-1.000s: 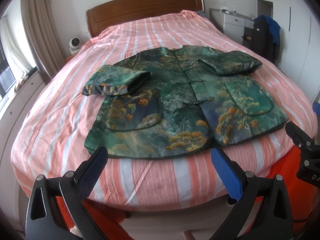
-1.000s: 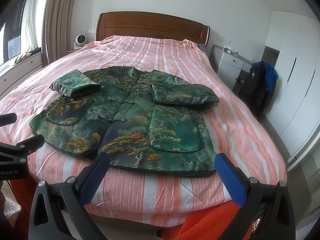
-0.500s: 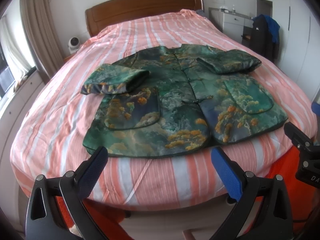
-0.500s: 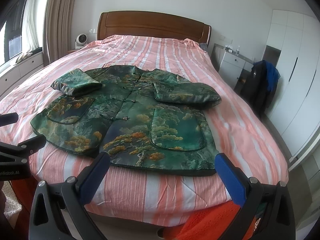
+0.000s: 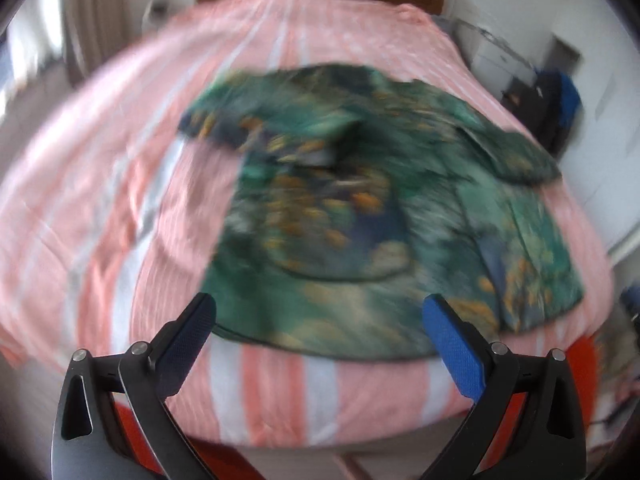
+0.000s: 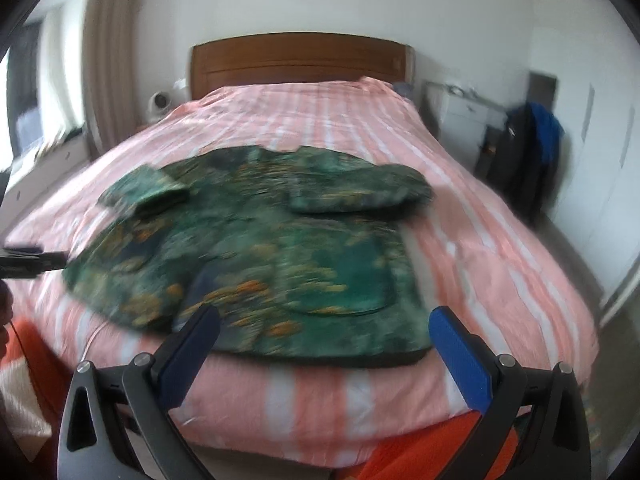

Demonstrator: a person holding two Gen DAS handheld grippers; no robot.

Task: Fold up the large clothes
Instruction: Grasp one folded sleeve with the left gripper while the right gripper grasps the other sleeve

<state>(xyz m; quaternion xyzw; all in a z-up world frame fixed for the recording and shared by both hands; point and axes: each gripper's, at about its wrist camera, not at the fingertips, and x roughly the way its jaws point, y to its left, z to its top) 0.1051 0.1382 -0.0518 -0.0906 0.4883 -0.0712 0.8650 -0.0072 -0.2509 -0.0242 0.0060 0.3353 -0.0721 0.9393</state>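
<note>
A green patterned jacket [image 5: 360, 216] lies flat on the pink striped bed, both sleeves folded in over its front. It also shows in the right wrist view [image 6: 256, 256]. My left gripper [image 5: 320, 320] is open and empty, just short of the jacket's bottom hem on its left side. My right gripper [image 6: 324, 332] is open and empty, just short of the hem on its right side. The left gripper's tip [image 6: 32, 262] shows at the left edge of the right wrist view. Both views are blurred by motion.
The bed [image 6: 500, 248] has a wooden headboard [image 6: 296, 58] at the far end. A white cabinet [image 6: 460, 116] and a chair with dark and blue clothes [image 6: 528, 148] stand to its right. Curtains [image 6: 100, 80] hang on the left. Orange fabric [image 6: 420, 452] lies below the bed's front edge.
Both grippers have moved forward toward the jacket's bottom hem. The left wrist view has swung left and down. The jacket has not moved. Both jaws stay open.
</note>
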